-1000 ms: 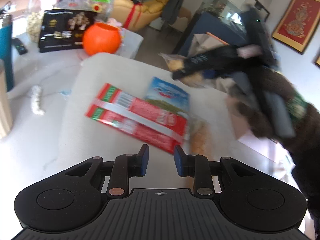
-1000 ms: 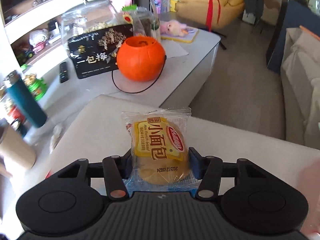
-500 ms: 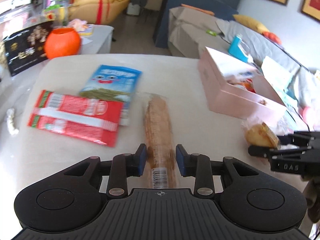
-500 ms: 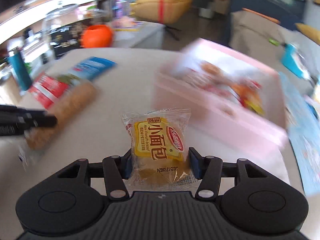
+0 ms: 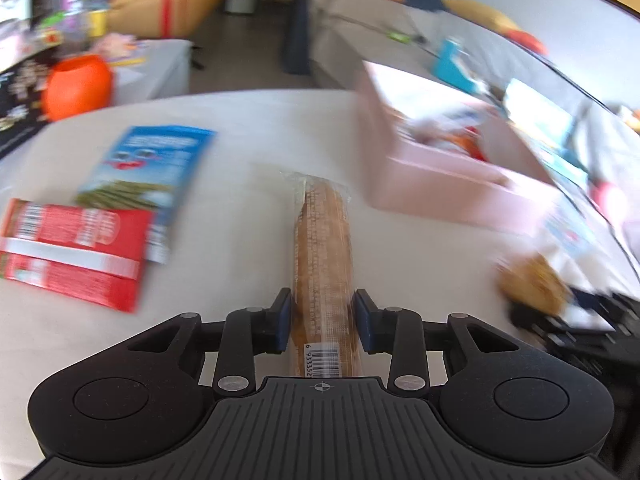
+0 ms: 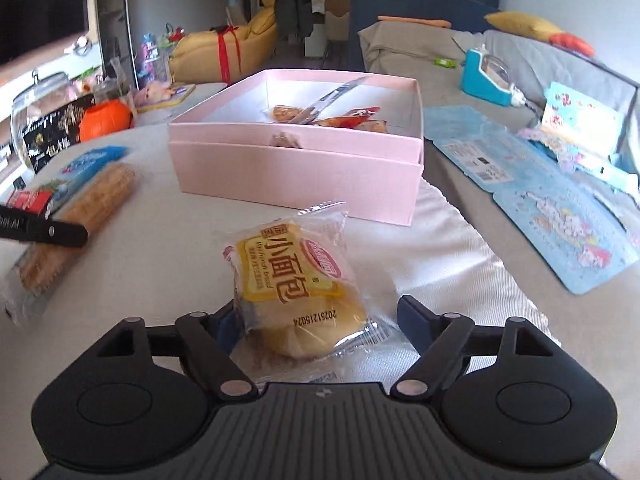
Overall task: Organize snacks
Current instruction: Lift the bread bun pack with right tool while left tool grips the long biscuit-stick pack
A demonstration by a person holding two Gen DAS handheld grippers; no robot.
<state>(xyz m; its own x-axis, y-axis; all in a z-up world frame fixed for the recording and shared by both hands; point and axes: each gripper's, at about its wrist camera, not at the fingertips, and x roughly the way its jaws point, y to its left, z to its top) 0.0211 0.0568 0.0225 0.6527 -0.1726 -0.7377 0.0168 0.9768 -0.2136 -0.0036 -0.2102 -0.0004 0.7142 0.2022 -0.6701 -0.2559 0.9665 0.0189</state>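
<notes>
The right hand-held gripper (image 6: 316, 322) has just spread its jaws wide. Half a second ago they were clamped on a small wrapped bun (image 6: 298, 294); now the bun lies loose on the pale surface (image 6: 160, 280) between the jaws, tipped to one side. The right jaw is clear of it, and I cannot tell whether the left jaw is too. So the bun has been released on the surface, short of the pink box (image 6: 296, 168), which sits just ahead of this gripper with a few wrapped snacks already inside. Judging by that, the bun is not yet put away and needs one more move into the box.

The left hand-held gripper (image 5: 322, 320) has also been easing its jaws apart. A long wrapped cracker stick (image 5: 324, 256) lies between them, pointing straight ahead, barcode end nearest the camera. The picture is blurred; a thin gap shows on each side, so I judge the stick is straddled rather than squeezed.

To the left of that gripper lie a red packet (image 5: 72, 248) and a blue packet (image 5: 148, 164), flat and untouched. The pink box is ahead and to its right. Three snacks likely remain to be boxed besides the bun.
</notes>
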